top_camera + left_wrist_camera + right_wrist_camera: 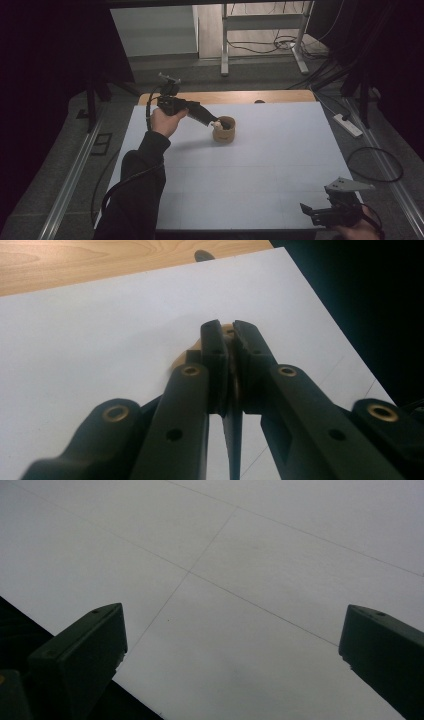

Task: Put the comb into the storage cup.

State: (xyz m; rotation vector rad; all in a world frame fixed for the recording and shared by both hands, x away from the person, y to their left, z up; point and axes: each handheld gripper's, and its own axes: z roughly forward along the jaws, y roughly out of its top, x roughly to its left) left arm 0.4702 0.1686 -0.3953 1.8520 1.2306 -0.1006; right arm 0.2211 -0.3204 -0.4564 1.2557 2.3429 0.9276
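A small round tan cup (225,131) stands on the white mat (260,170), left of its middle. A hand holds my left gripper (215,122) slanting down to the right, with its tips at the cup's left rim. Its jaws are shut, and a small pale piece (216,121) shows between the tips. In the left gripper view that piece (229,331) peeks out between the closed fingertips, with the cup (186,349) partly hidden behind them. My right gripper (306,209) rests low at the mat's near right corner, jaws open and empty (232,630) over the mat.
A wooden table edge (240,96) runs behind the mat. On the floor to the right lie a power strip (348,125) and a looped cable (375,165). A metal frame (225,45) stands beyond the table. Dark curtains hang on both sides.
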